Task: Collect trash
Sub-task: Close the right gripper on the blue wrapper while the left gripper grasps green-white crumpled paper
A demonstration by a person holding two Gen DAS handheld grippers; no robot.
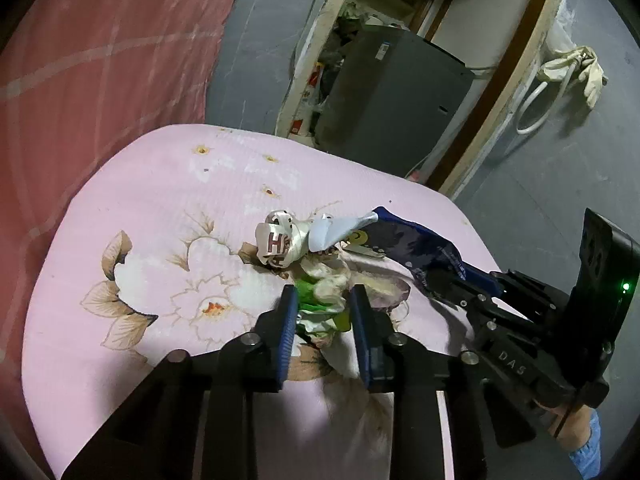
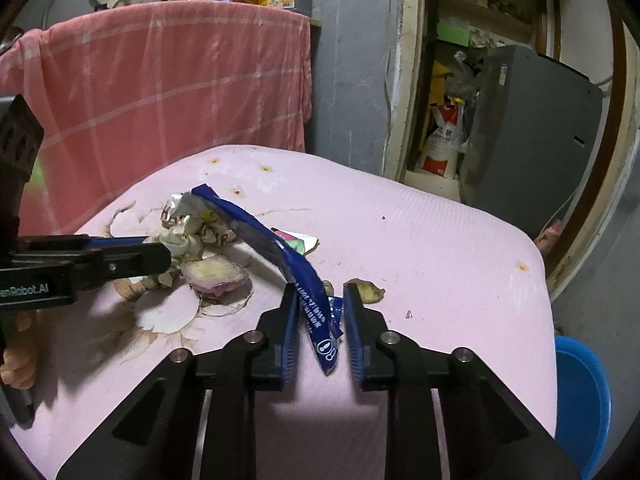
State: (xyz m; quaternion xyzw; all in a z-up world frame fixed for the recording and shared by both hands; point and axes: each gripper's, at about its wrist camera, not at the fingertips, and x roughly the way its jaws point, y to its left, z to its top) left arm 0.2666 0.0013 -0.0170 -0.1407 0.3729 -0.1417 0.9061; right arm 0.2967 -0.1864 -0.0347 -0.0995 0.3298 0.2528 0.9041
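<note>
Clenching on a crumpled green wrapper [image 1: 320, 308], the left tongs [image 1: 323, 300] are gripping; the right tongs [image 2: 320, 304] are pinching a blue packet [image 2: 280, 256] on the pink worktop [image 2: 440, 260].

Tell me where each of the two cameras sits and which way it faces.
Left wrist view: rides the left gripper, looking down along its fingers at crumpled wrappers on the pink table cover; the right gripper and a hand show at right.
Right wrist view: rides the right gripper, looking down at the blue wrapper between its fingers; the left gripper reaches in from the left.
Shared: the trash pile, the table cover, the grey cabinet in the doorway.
</note>
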